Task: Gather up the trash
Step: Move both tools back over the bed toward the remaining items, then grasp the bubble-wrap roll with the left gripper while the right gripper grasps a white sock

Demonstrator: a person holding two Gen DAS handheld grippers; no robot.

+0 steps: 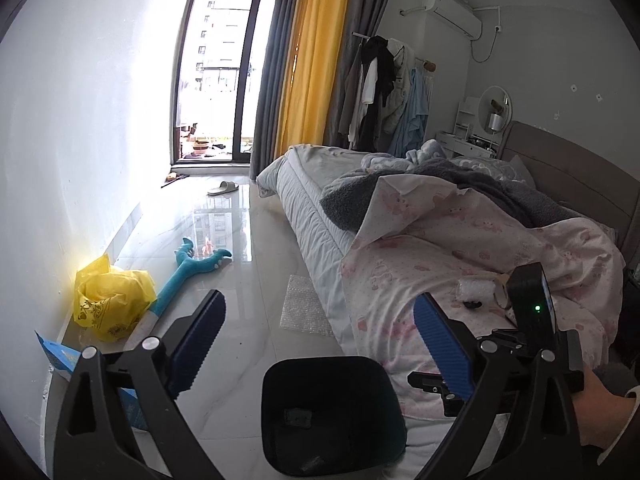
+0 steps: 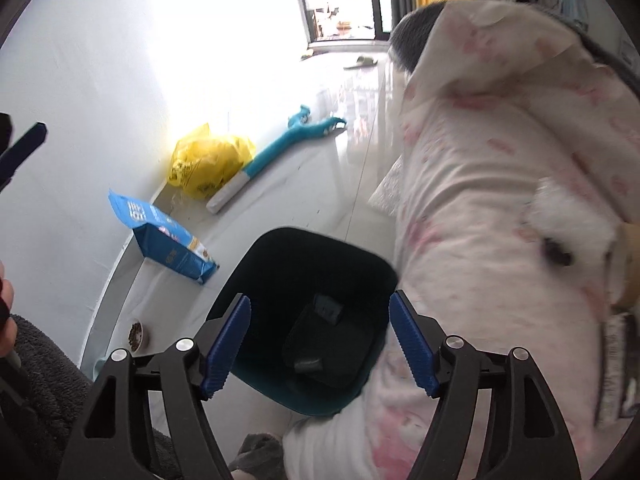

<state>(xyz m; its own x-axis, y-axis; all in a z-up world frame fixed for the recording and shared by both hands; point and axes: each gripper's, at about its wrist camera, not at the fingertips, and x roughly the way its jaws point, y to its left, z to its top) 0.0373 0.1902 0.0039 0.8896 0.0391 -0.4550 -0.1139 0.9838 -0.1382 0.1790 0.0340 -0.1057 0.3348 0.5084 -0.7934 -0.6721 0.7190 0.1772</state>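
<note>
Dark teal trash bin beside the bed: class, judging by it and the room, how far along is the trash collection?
Done: the dark teal trash bin already holds dark items. In hand: nothing; the left hand-held gripper and right hand-held gripper are both open and empty. Left: the white bubble-wrap wad on the pink quilt, the bubble-wrap sheet on the floor, and perhaps the yellow plastic bag.
</note>
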